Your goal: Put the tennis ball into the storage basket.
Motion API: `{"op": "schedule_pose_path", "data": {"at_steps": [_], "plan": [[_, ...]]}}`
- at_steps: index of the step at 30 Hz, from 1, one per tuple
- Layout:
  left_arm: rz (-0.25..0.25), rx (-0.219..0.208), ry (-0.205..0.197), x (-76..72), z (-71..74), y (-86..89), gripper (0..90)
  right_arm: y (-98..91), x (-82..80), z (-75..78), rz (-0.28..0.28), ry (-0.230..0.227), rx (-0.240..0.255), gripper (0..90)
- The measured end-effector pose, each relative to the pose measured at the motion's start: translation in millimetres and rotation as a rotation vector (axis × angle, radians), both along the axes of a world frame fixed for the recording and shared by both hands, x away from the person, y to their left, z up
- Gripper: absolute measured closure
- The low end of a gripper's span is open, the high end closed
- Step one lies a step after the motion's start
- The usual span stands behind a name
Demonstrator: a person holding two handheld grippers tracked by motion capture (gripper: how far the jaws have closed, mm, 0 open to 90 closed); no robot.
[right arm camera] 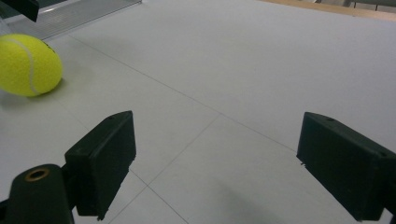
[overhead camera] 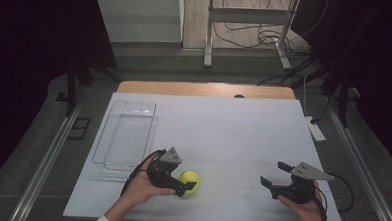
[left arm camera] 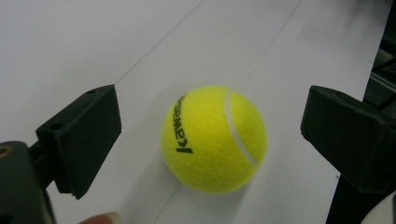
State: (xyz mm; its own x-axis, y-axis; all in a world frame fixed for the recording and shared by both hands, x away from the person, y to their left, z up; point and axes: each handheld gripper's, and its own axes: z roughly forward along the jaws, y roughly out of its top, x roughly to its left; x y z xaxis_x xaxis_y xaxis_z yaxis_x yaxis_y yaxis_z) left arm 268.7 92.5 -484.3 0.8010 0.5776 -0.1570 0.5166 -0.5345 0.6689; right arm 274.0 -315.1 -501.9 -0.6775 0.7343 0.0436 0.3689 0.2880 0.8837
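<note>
Left hand-held gripper (left arm camera: pixel 210 140) astride tennis ball (left arm camera: pixel 214 138), clear tray (overhead camera: pixel 125 134) beyond

High view: left gripper (overhead camera: pixel 181 182) covers the ball's (overhead camera: pixel 191 179) near-left side. Left gripper view: its right jaw runs off the right edge, its left jaw's base off the bottom-left corner. Right gripper view: ball (right arm camera: pixel 29 64), far left of the claw, clipped by the left edge; its print too small to tell.

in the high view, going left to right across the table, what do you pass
clear tray → left gripper → tennis ball → right gripper
</note>
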Motion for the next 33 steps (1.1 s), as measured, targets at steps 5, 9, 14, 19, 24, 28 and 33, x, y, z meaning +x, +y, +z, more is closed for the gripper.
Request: {"op": "schedule_pose_path", "data": {"at_steps": [5,9,14,19,24,28,33], "plan": [[-0.014,0.043,0.003,0.0,-7.3,-5.4,5.0,0.3,0.0,0.0,0.002,0.0,-0.003,12.1],[-0.016,0.067,0.014,1.1,-13.8,-9.3,4.7,0.5,0.2,-0.2,0.004,-0.001,-0.003,12.0],[-0.021,0.089,0.028,2.5,-21.8,-14.5,4.6,0.2,0.1,-0.2,0.002,0.002,-0.003,12.0],[-0.022,0.119,0.017,1.4,-26.5,-19.8,5.6,0.2,0.0,-0.3,0.003,0.002,-0.004,12.0],[-0.027,0.12,0.004,-0.6,-25.7,-20.0,13.4,-0.1,-0.1,-0.2,0.002,0.002,-0.003,12.1],[-0.015,0.12,-0.01,-1.9,-24.3,-19.8,25.8,0.2,-0.2,-0.1,0.003,0.001,-0.004,12.1],[-0.005,0.119,-0.012,-2.1,-23.3,-19.8,26.7,0.1,0.3,-0.1,0.002,0.0,-0.002,12.1]]}}
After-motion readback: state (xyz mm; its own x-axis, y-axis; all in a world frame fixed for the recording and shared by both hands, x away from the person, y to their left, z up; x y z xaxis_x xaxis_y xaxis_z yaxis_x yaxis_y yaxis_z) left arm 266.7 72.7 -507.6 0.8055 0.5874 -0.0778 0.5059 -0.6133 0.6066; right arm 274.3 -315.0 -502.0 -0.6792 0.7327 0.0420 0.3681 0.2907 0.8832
